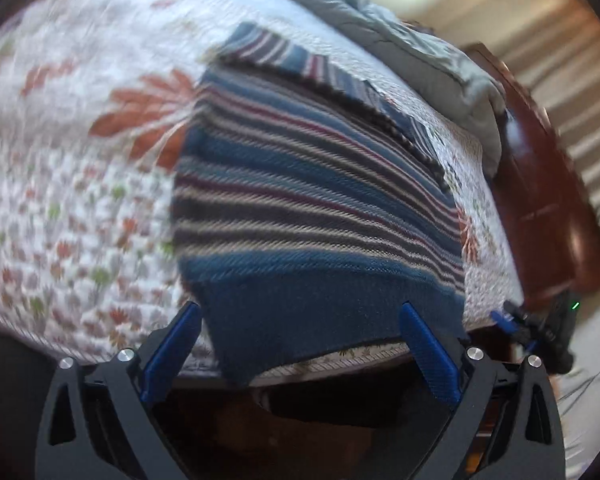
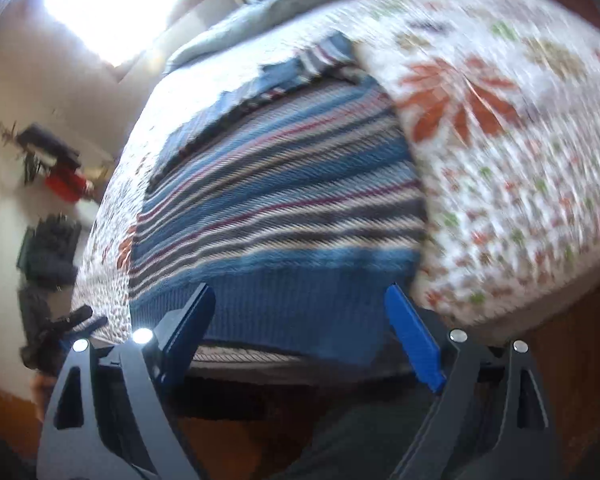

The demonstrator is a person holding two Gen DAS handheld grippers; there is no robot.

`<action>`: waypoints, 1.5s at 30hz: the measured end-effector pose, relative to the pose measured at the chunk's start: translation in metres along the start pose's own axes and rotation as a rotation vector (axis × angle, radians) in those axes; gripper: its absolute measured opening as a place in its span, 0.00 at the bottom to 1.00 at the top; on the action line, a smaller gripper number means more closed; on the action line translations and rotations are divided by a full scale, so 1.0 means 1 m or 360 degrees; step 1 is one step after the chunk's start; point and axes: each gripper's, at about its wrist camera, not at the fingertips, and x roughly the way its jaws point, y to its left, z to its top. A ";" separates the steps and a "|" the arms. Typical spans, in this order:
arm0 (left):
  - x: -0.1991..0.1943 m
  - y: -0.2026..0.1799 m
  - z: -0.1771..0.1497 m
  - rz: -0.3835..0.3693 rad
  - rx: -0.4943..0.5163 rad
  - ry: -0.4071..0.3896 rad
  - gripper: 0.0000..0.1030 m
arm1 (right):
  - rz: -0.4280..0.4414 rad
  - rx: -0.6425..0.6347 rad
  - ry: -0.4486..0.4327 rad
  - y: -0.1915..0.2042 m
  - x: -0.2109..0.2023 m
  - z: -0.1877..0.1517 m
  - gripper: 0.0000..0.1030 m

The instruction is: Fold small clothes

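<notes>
A striped knit sweater (image 1: pixel 312 200) in blue, white, grey and maroon lies flat on a floral quilt (image 1: pixel 80 184), its plain blue hem hanging over the bed's near edge. A folded part lies across its far end. My left gripper (image 1: pixel 300 316) stands open, its blue fingers (image 1: pixel 424 340) either side of the hem without pressing it. The right wrist view shows the same sweater (image 2: pixel 276 192) on the quilt (image 2: pixel 520 200). There my right gripper (image 2: pixel 300 296) is open wide over the hem, with nothing pinched. Both views are motion-blurred.
A crumpled grey-blue blanket (image 1: pixel 420 52) lies at the far end of the bed. A dark wooden bed frame (image 1: pixel 548 208) runs along one side. The other gripper (image 1: pixel 540 328) shows at the bed's edge. Dark and red items (image 2: pixel 60 168) sit by the wall.
</notes>
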 end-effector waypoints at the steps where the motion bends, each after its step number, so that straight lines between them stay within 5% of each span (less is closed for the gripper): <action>1: 0.002 0.009 0.000 -0.0036 -0.0067 0.0026 0.96 | 0.0019 0.0062 0.0021 -0.010 0.001 0.000 0.84; 7: 0.022 0.037 -0.003 -0.0260 -0.0305 0.0198 0.96 | 0.0137 0.0302 0.0188 -0.046 0.020 -0.005 0.84; 18: 0.056 0.062 -0.025 -0.0360 -0.0632 0.0394 0.96 | 0.0151 0.0342 0.0322 -0.051 0.045 -0.017 0.79; 28: 0.065 0.069 -0.028 -0.0378 -0.0639 0.0423 0.96 | 0.0185 0.0360 0.0387 -0.049 0.059 -0.020 0.71; 31: 0.065 0.064 -0.027 -0.0368 -0.0607 0.0417 0.95 | 0.0197 0.0335 0.0383 -0.049 0.061 -0.020 0.55; 33: 0.062 0.061 -0.026 -0.0381 -0.0589 0.0399 0.86 | 0.0202 0.0297 0.0378 -0.046 0.062 -0.020 0.45; 35: 0.062 0.058 -0.025 -0.0353 -0.0573 0.0392 0.59 | 0.0207 0.0284 0.0365 -0.045 0.064 -0.019 0.31; 38: 0.061 0.060 -0.024 -0.0330 -0.0573 0.0358 0.40 | 0.0218 0.0283 0.0335 -0.044 0.065 -0.019 0.13; 39: 0.062 0.062 -0.023 -0.0327 -0.0581 0.0349 0.35 | 0.0231 0.0281 0.0324 -0.044 0.065 -0.018 0.11; 41: 0.062 0.067 -0.022 -0.0314 -0.0581 0.0325 0.10 | 0.0248 0.0278 0.0313 -0.044 0.066 -0.016 0.10; 45: 0.061 0.068 -0.021 -0.0345 -0.0547 0.0304 0.08 | 0.0309 0.0266 0.0277 -0.042 0.061 -0.008 0.09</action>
